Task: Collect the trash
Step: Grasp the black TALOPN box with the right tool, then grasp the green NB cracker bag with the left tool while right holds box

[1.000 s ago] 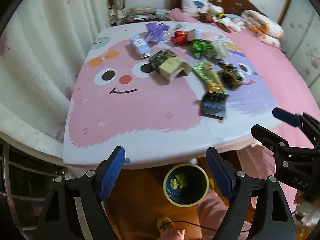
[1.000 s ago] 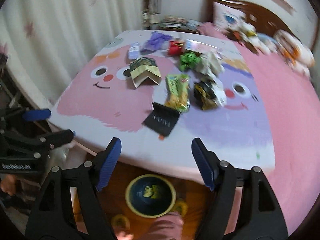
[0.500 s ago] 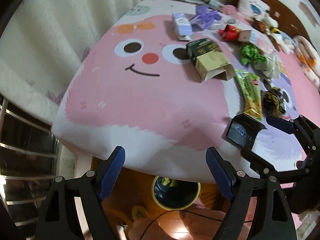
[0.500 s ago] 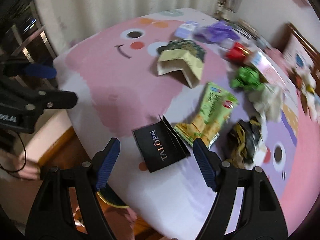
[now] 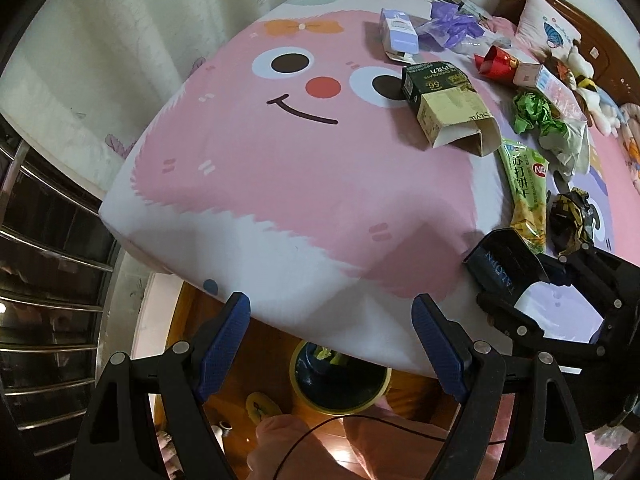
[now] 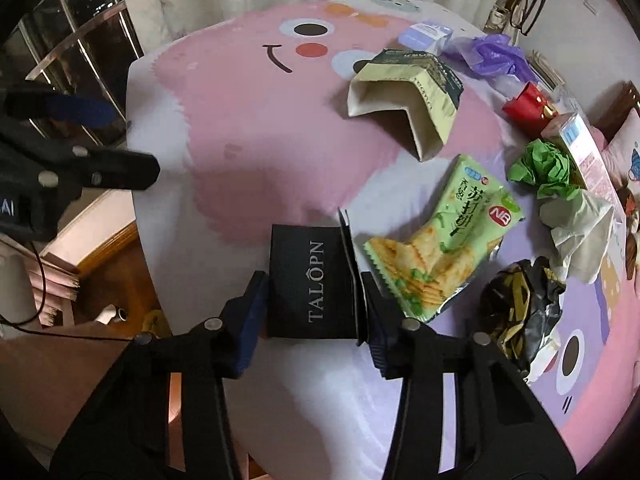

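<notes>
The trash bin (image 5: 340,384) on the floor is half hidden under the bed (image 5: 280,200) edge. The left gripper (image 5: 332,344) fingers are spread, empty. The black box (image 6: 312,284), at the bed's near edge, is pinched by the right gripper (image 6: 316,308) fingers.

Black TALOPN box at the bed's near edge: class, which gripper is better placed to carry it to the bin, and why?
The right gripper: its fingers flank the black TALOPN box, seemingly clamping it. The left gripper hangs open and empty over the bin.
</notes>
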`<state>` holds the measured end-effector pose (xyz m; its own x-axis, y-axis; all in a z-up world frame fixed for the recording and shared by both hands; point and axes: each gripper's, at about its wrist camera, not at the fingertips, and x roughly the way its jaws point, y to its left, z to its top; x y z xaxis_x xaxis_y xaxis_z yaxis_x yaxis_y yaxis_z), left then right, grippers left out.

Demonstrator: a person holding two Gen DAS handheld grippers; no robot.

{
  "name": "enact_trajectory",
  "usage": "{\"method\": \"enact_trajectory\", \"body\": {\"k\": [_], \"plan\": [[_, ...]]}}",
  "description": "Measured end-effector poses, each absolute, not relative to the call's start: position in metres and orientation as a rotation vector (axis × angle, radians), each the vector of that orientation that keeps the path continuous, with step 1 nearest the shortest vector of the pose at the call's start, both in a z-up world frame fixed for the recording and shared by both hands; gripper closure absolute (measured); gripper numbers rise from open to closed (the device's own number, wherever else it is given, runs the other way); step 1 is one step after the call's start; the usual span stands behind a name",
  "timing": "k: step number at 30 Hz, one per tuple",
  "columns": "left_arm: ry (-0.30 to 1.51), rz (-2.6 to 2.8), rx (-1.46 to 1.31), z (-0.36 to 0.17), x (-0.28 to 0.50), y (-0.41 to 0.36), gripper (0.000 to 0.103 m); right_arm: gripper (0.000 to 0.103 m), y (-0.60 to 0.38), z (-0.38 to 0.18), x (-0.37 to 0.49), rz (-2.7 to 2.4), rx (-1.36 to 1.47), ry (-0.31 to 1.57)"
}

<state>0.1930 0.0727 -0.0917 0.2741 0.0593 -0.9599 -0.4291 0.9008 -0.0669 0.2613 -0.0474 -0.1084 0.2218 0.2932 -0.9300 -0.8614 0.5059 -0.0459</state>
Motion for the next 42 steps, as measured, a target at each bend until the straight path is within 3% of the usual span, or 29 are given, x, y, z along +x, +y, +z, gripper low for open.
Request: {"method": "enact_trajectory", "body": {"k": [21, 29, 36, 42], "plan": [[1.248, 0.095, -0.31, -0.072, 0.283, 0.001, 0.02, 0.064, -0.179, -0.041, 0.322, 0.617, -0.095, 1.073], [1.288, 0.011, -0.241, -0.087, 0.33, -0.046, 0.031, 0.064, -0.216, -0.034, 0.332, 0.511, -0.013, 1.066], [1.328, 0.012, -0.181, -0.107, 0.353, -0.067, 0.033, 0.064, -0.229, -0.044, 0.334, 0.491, 0.009, 1.088], [1.328, 0.033, -0.116, -0.119, 0.364, -0.081, 0.048, 0.065, -0.229, -0.05, 0.332, 0.497, 0.007, 1.104]]}}
